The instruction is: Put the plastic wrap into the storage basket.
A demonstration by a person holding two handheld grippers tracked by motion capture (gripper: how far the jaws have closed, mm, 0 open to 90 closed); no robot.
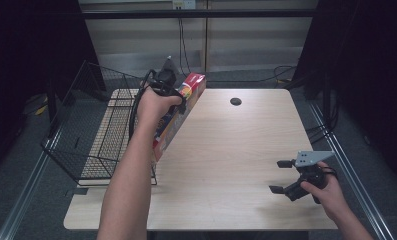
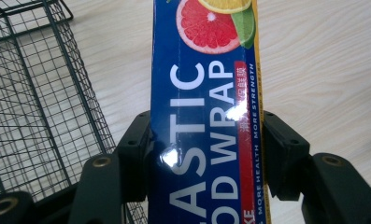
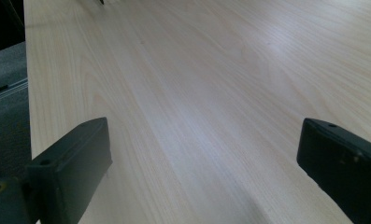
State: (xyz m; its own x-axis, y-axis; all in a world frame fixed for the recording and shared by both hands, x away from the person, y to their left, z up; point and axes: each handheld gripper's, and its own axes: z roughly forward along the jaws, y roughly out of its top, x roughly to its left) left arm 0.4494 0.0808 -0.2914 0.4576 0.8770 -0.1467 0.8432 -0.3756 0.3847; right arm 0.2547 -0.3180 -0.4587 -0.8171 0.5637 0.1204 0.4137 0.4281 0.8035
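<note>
High view: wrap box [image 1: 178, 117] is held tilted above table [image 1: 236, 150] by left gripper [image 1: 178, 100], beside wire basket [image 1: 93, 130]; right gripper [image 1: 282, 176] is kept low near rt edge, jaws spread

Left gripper view: box pinched btwn both jaws

Right gripper view: jaws wide apart over bare wood

Worktop [image 1: 246, 145]: pale wood, round cable hole [image 1: 235, 101] near far edge
Floor [image 1: 21, 165]: grey carpet
Surroundings: dark curtains [image 1: 31, 45] either side

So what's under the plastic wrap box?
Under the plastic wrap box, held in the left gripper, you can see wooden table and a wire basket beside it. Whatever's right behind it is covered.
</note>
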